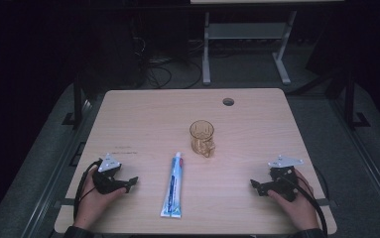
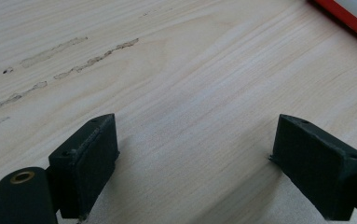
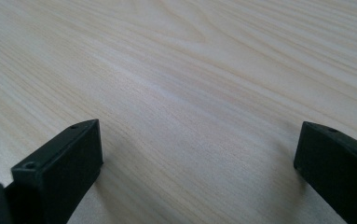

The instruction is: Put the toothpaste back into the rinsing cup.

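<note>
Both grippers are sitting low on the counter (image 1: 143,114) right now, jaws spread wide and holding nothing: the left gripper (image 1: 132,182) is resting near the left edge, the right gripper (image 1: 253,184) near the right one, both pointing inward. The toothpaste tube (image 1: 173,185) is lying flat between them, closer to the left gripper, cap end pointing far and the crimped end near. Just beyond its cap the amber glass mug (image 1: 202,137) is standing upright, handle turned toward the near side. What I'd be worrying about: the tube is soft, glossy plastic and flat-ish, so jaws closing across it could be squeezing it out sideways or sliding off, especially if they're coming in at the tapered crimp. The mug is see-through, smooth and round, so a pinch on the rim could be slipping, and a bump from the tube on the way in could be tipping it. The counter is pale wood-grain laminate, pretty slick-looking, with some scuff marks showing in the left gripper view, so a nudged tube is probably just skating away.
</note>
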Demonstrator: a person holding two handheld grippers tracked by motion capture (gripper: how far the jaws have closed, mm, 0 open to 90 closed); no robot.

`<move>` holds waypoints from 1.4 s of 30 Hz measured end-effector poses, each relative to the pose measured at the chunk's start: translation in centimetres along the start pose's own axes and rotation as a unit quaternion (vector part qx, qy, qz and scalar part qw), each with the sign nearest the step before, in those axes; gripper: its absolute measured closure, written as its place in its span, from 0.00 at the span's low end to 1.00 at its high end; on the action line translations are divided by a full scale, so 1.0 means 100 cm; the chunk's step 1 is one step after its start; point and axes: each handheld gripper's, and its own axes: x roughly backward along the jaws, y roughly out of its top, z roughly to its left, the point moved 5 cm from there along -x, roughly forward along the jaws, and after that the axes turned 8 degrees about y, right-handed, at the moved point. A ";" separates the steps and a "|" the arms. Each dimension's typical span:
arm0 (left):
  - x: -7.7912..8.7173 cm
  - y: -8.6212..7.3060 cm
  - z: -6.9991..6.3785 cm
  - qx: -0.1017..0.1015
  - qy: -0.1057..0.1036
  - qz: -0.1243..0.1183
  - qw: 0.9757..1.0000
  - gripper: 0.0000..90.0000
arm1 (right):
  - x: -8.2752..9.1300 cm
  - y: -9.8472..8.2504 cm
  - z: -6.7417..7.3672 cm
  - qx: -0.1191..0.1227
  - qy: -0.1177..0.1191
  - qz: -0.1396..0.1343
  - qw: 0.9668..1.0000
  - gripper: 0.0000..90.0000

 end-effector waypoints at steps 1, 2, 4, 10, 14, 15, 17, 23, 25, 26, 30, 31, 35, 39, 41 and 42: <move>0.000 0.000 0.000 0.000 0.000 0.000 1.000 0.15 | 0.000 0.000 0.000 0.000 0.000 0.000 1.000 0.00; 0.000 0.000 0.000 0.001 0.000 0.000 1.000 0.15 | 0.000 0.000 0.000 0.000 0.000 0.000 1.000 0.00; 0.000 0.000 0.000 0.001 0.001 -0.001 1.000 0.16 | 0.000 0.000 0.000 0.000 0.000 0.000 1.000 0.00; 0.003 0.001 0.000 -0.005 -0.004 -0.004 1.000 0.32 | 0.000 0.000 0.000 0.000 0.000 0.000 1.000 0.00; 0.005 0.003 0.000 -0.009 -0.008 -0.004 1.000 0.36 | 0.000 0.000 0.000 0.000 0.000 0.000 1.000 0.00; 0.005 0.004 -0.001 -0.012 -0.013 -0.004 1.000 0.37 | 0.000 0.000 0.000 0.000 0.000 0.000 1.000 0.00; 0.006 0.005 -0.004 -0.015 -0.020 -0.001 1.000 0.41 | 0.000 0.000 0.000 0.000 0.000 0.000 1.000 0.00; 0.012 0.011 -0.008 -0.024 -0.042 -0.005 0.999 0.64 | 0.000 0.000 0.000 -0.001 0.000 0.000 1.000 0.00; 0.016 0.015 -0.010 -0.019 -0.054 -0.009 0.998 0.73 | 0.000 0.000 0.000 0.000 0.000 0.000 1.000 0.00; 0.018 0.016 -0.010 -0.018 -0.056 -0.007 0.998 0.77 | 0.000 0.000 0.000 -0.001 0.000 0.000 1.000 0.00; 0.021 0.019 -0.013 -0.011 -0.068 -0.005 0.998 0.91 | 0.000 0.000 0.000 -0.001 0.000 0.000 1.000 0.00; 0.023 0.021 -0.014 -0.010 -0.073 -0.003 0.997 0.93 | 0.000 0.000 0.000 -0.001 0.000 0.000 1.000 0.00; 0.025 0.024 -0.018 -0.007 -0.082 -0.003 0.997 1.00 | 0.000 0.000 0.000 -0.001 0.000 0.000 1.000 0.00; 0.027 0.027 -0.023 -0.006 -0.090 -0.003 0.996 1.00 | -0.001 0.001 -0.001 0.002 0.000 0.001 1.000 0.00; 0.028 0.029 -0.025 -0.007 -0.095 -0.005 0.995 1.00 | -0.001 0.001 -0.001 0.003 0.001 0.001 1.000 0.00; 0.028 0.030 -0.027 -0.006 -0.097 -0.006 0.995 1.00 | -0.001 0.001 0.000 0.002 0.001 0.001 1.000 0.00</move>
